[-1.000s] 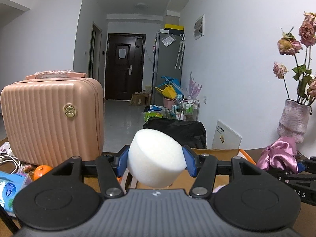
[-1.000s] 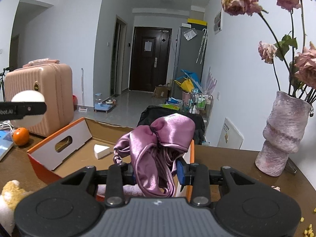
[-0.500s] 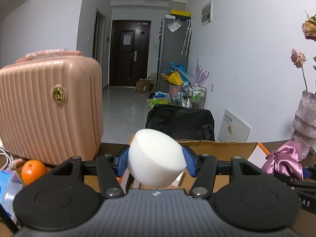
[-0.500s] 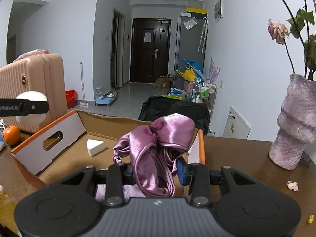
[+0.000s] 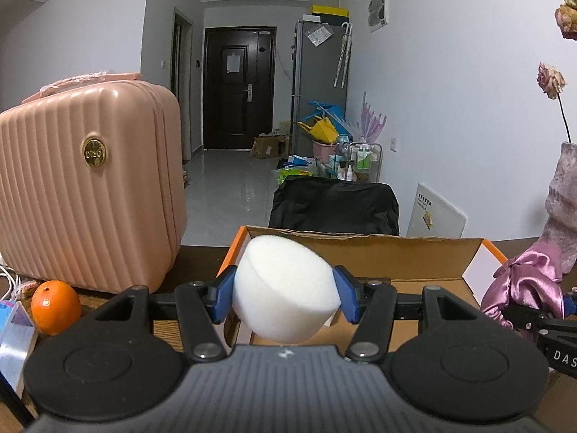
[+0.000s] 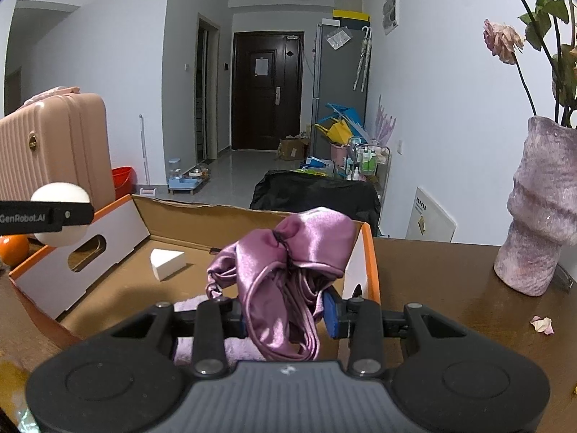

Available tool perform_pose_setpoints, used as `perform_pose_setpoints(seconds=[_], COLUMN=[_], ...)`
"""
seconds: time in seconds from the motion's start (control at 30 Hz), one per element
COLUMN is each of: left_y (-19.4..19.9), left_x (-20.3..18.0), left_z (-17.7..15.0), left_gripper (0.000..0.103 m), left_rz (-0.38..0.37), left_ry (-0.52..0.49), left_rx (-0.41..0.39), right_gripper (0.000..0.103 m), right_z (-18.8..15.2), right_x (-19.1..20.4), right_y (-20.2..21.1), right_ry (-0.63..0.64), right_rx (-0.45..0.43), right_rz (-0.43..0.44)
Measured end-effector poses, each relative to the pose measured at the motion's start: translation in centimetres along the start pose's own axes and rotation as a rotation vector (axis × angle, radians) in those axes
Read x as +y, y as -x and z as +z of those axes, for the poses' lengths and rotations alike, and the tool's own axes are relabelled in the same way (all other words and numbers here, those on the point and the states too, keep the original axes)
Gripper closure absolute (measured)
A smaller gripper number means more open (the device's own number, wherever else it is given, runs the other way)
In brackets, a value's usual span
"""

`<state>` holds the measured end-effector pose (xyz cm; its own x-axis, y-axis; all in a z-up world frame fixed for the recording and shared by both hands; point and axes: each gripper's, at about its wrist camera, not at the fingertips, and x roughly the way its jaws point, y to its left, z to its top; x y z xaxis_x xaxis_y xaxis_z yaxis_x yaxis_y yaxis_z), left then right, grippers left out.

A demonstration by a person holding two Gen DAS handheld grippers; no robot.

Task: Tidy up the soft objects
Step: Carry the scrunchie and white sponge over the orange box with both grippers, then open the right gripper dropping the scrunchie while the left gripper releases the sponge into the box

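sponge (image 5: 285, 288), white and dome-shaped with its flat face tilted to upper left, sits at lower centre of the left wrist view, pinched between the blue pads (image 5: 223, 294) of the left gripper (image 5: 285, 294); both pads press into its sides

behind the sponge, an open cardboard box (image 5: 360, 249) with orange rim spans centre to right of that frame; the sponge hangs over its near left corner. pink ribbed suitcase (image 5: 90, 187) fills the left side, an orange (image 5: 56, 306) at lower left just in front of it

right wrist view: purple satin scrunchie (image 6: 285, 281) bunched at lower centre between the fingers of the right gripper (image 6: 288, 315). jaws are opening; the right blue pad (image 6: 331, 315) shows a thin gap to the fabric, the left pad is hidden behind the folds, so contact on that side cannot be told. the scrunchie hangs over the box's near right part (image 6: 371, 252)

inside the box: a white wedge sponge (image 6: 167, 263) at left centre of the floor, pale lilac towel-like cloth (image 6: 202, 346) low in frame, under the gripper

fuzzy mauve vase (image 6: 537, 209) stands on the dark wooden table (image 6: 450, 288) at right, well apart from the box; a fallen petal (image 6: 541, 324) lies near its base
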<state>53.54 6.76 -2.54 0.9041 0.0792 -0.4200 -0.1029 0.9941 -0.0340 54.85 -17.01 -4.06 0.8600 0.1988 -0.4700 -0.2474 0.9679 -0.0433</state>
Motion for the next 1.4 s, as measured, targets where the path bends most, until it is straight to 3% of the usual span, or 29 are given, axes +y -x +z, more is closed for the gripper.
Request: perform_pose_setpoints(seconds=[0.1,0.23,0.33,0.37,0.87,1.4], left_y=[-0.1,0.2,0.3,0.1,0.8,7.3], left_x=[-0.3,0.1,0.3,0.3,1.0,1.9], left_z=[-0.1,-0.1,-0.1,-0.1,0.2,1.3], left_gripper=[0.038,0.003,0.0,0.0,0.0,0.0], left_rz=[-0.003,0.022,0.034,0.024,0.039,0.009], left_ry=[-0.006,0.006,0.016,0.018,0.047,0.038], left_rx=[0.003,-0.007,-0.007,0.004,0.001,-0.076], right_gripper=[0.055,0.032,0.004,0.0,0.0,0.0], right_z=[0.0,0.1,0.2,0.3,0.1,1.2], right_x=[0.1,0.1,0.0,0.0,-0.2,-0.8], right_y=[0.0,0.1,0.5,0.5,0.9,5.6], right_ry=[-0.003,0.004,0.0,-0.003,-0.008,-0.022], right_rx=[0.002,-0.002,-0.017,-0.023,-0.036,-0.116], right_rz=[0.004,0.01,0.012,0.013,0.002,-0.023])
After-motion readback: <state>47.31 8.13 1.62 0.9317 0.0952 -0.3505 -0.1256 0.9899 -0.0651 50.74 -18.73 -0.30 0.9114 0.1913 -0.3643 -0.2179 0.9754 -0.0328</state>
